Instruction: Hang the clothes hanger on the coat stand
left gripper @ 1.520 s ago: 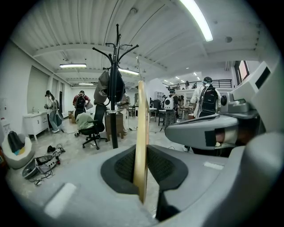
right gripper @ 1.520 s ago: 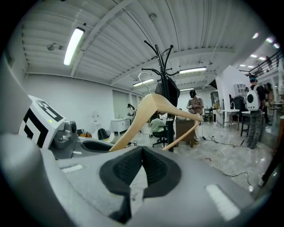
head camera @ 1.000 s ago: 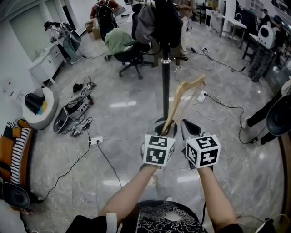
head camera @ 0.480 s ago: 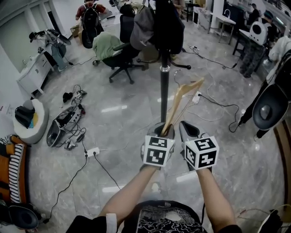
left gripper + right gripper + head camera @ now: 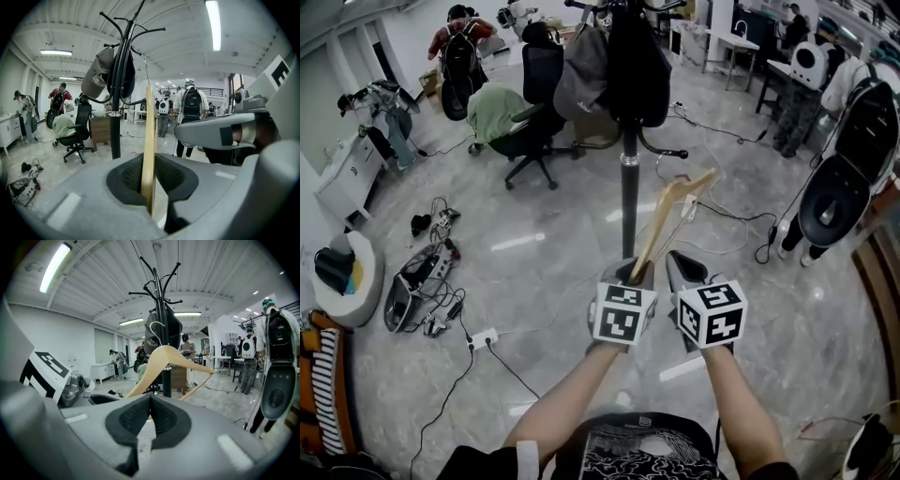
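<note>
left claw: we see the left claw clamped on the lower end of the clothes hanger; in the left gripper view the wooden arm stands edge-on between the dark pads, pinched there
right claw: the right claw sits just beside the left one, to its right; its pads meet in a thin slit with nothing between them; the hanger lies beyond its tips, apart from them
clothes hanger: pale wood with a crossbar; in the head view it rises from the left claw and leans up and to the right; the right gripper view shows its shoulders side-on, with a light wire hook at the top
coat stand: the coat stand is a black pole with curved arms at the top; it stands on the floor just beyond both claws; the hanger is held in the air near the pole, to its right in the head view; we see it resting on none of the arms
on the stand: dark garments and a grey bag hang from the upper arms
around: an office chair draped in green stands further back on the left; a power strip and loose cables lie on the grey floor to our left; people with backpacks stand in the background
</note>
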{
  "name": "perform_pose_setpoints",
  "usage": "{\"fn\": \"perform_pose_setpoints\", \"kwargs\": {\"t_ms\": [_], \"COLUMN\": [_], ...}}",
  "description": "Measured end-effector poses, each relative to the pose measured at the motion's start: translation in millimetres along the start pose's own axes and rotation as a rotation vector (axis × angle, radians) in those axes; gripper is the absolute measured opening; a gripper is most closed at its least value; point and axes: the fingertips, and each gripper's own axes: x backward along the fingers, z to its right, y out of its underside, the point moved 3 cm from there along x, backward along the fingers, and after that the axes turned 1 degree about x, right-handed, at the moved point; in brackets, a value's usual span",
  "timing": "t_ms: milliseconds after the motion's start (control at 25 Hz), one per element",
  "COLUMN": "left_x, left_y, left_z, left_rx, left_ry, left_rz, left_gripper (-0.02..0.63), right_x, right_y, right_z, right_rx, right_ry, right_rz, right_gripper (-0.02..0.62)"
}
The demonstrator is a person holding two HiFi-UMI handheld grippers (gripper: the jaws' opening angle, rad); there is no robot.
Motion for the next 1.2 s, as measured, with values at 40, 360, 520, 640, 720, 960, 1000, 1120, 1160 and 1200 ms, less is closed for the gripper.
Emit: {"fn": "perform_pose_setpoints", "kwargs": {"t_ms": [40, 360, 520, 640, 720, 960, 1000, 1120, 1160, 1200], "left_x": [-1.3, -12.9, -21.8, -28.0, -34.2, -55.1, -58.8, -70.2, -74.4, -78.5], "left_y": [-0.9, -4.6, -2.5, -1.4, -1.7, -4.0, -4.8, -5.9, -6.3, -6.7], "left_z": [-2.3, -15.1, -21.5, -26.9, -30.1, -38.6, -39.5, -42.6, -44.1, -45.4], "left_rx": [-0.002, -0.002, -0.005, -0.007, -0.011, -0.003, -0.002, 0.001, 0.003, 0.005], "left_ry": [0.005, 0.025, 0.026, 0.023, 0.021, 0.006, 0.005, 0.002, 0.000, -0.003], "left_rz": [0.001, 0.006, -0.004, -0.012, -0.017, -0.033, -0.035, -0.043, -0.046, -0.048], "left_gripper": [0.051, 0.051, 0.051, 0.051, 0.051, 0.051, 0.051, 0.051, 0.051, 0.051], "right_x": [-2.1, -15.6, -27.4, -37.2, -44.4, -62.3, -65.1, -74.4, -77.7, -80.7], "right_y": [-1.2, -4.2, -3.2, -3.1, -3.5, -8.9, -10.2, -13.2, -14.5, -15.8], "right_z": [-0.4, 2.1, 7.0, 9.2, 12.9, 26.2, 29.4, 38.7, 41.7, 44.6], "right_rx": [-0.003, -0.001, -0.010, -0.016, -0.018, -0.019, -0.019, -0.018, -0.017, -0.016], "right_ry": [0.004, 0.026, 0.024, 0.015, 0.011, -0.004, -0.006, -0.011, -0.013, -0.015], "right_rz": [0.001, -0.003, -0.001, 0.001, 0.001, 0.002, 0.001, -0.003, -0.003, -0.003], "right_gripper": [0.000, 0.000, 0.000, 0.000, 0.000, 0.000, 0.000, 0.000, 0.000, 0.000]}}
